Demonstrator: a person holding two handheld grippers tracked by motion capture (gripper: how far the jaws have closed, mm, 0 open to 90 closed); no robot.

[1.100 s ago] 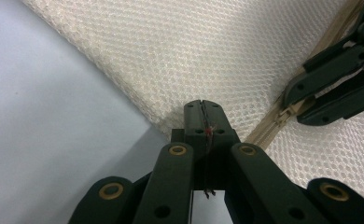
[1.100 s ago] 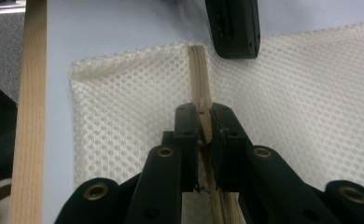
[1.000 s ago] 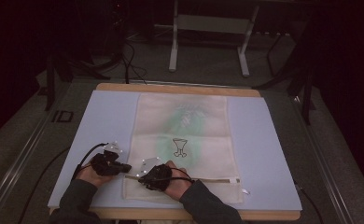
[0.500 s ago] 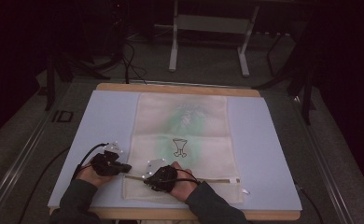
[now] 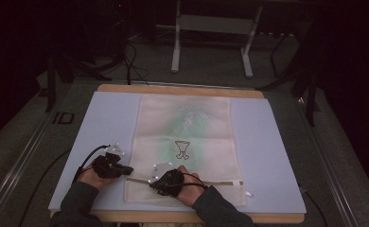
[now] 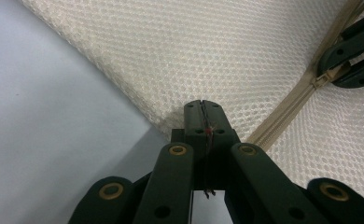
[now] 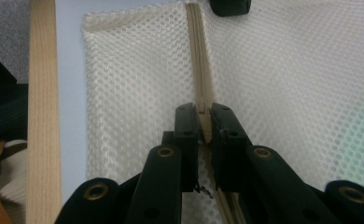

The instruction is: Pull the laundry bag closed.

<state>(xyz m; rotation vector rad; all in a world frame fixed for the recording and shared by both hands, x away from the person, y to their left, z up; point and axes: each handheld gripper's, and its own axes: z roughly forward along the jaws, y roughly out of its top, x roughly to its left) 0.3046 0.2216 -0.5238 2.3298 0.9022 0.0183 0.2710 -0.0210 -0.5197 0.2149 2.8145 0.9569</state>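
Both claws are clamped on the mesh bag (image 5: 185,142): left gripper (image 6: 202,108) pinching its edge, right gripper (image 7: 205,122) its zipper (image 7: 199,56), atop a pale blue mat (image 5: 102,123) on a wooden table (image 5: 178,89) in a dark room.

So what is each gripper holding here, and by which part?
Right gripper pinches the mesh bag's zipper pull; left gripper clamps the bag's edge near the zipper's end.

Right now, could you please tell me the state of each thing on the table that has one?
Mesh bag: lying flat on the table, with a garment showing through it.
Zipper: runs along the bag's near end.
Left gripper: jaws shut on the bag's corner.
Right gripper: jaws shut on the zipper slider.
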